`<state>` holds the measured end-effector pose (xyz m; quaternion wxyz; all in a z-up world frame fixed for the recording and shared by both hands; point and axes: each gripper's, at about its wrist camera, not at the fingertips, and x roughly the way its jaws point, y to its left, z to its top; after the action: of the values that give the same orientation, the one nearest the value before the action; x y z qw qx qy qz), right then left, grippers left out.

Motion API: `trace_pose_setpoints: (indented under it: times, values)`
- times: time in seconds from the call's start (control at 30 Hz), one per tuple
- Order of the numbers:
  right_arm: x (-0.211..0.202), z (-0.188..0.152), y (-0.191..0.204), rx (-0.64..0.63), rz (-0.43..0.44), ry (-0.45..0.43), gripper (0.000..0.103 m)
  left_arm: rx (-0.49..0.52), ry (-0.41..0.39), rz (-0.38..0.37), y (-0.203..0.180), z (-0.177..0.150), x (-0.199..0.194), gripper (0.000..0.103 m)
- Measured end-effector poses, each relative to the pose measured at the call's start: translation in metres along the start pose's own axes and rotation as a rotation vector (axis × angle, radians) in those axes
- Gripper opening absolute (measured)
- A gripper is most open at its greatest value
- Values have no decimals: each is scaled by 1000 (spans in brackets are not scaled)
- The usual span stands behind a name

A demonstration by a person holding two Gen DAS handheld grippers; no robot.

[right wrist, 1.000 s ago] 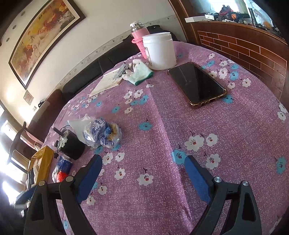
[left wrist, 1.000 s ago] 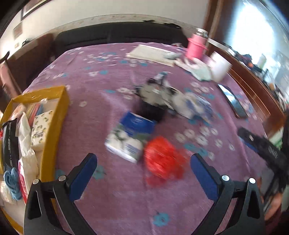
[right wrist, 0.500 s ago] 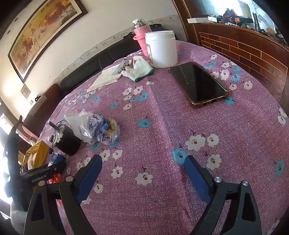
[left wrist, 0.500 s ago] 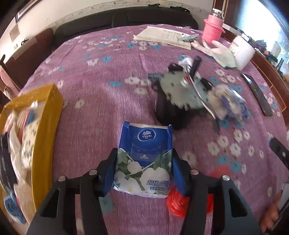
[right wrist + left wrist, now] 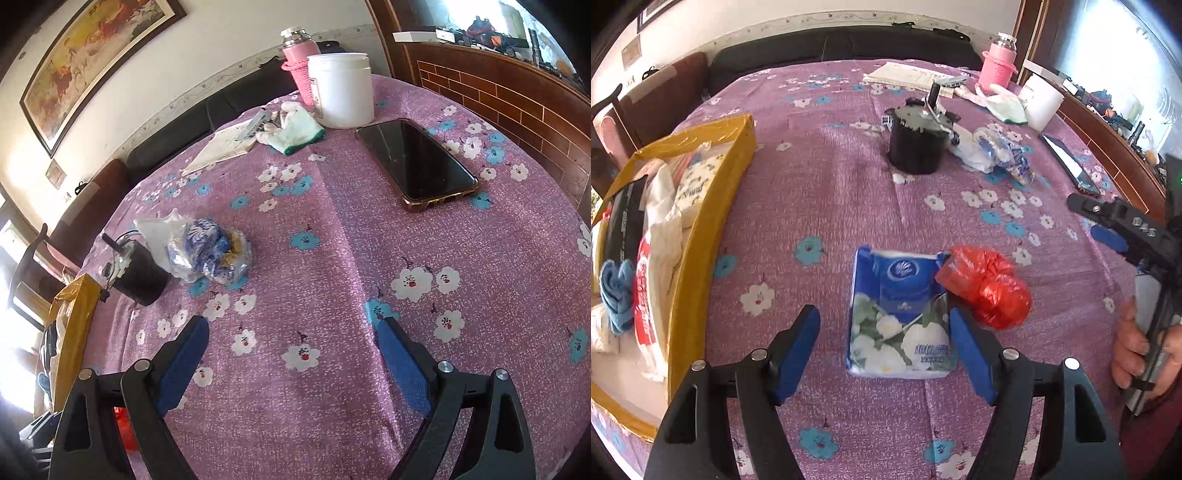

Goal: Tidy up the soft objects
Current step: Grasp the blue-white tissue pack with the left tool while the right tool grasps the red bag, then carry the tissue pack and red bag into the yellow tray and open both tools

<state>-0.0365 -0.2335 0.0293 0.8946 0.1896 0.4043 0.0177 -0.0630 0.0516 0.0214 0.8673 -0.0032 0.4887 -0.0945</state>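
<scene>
The left gripper (image 5: pixel 884 345) has just let go: its jaws have been opening again, and the tissue pack (image 5: pixel 900 314) that they squeezed half a second ago lies loose between them on the counter (image 5: pixel 849 192). The grab needs redoing before the yellow box (image 5: pixel 713 229). The right gripper (image 5: pixel 291 354) hangs spread, empty.

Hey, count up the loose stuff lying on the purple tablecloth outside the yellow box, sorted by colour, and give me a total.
Blue: 2, tissue pack, snack bag
Red: 1, plastic bag
Black: 2, pot, phone
White: 3, jar, glove, booklet
Pink: 1, flask
Total: 9
</scene>
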Motion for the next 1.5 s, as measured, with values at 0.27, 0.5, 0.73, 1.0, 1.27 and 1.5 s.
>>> trace_pose_setpoints:
  times: [0.27,0.5,0.73,1.0,1.27,1.5]
  values:
    - [-11,-26,74,-194,220,125,95,-31,-16,-165,12,10,10,44]
    - [0,-45,122,-343,195,185,93,-88,-87,-232,37,-15,-38,44]
    - [21,-67,147,-432,83,221,78,-146,-169,-232,82,-38,-94,45]
    - [11,-66,144,-384,89,225,43,-326,-198,-87,178,-58,-117,45]
    - [-21,-53,178,-396,163,187,43,-395,-170,57,239,-51,-103,45]
    - [-30,-66,248,-482,272,211,43,-483,-122,124,274,-53,-88,71]
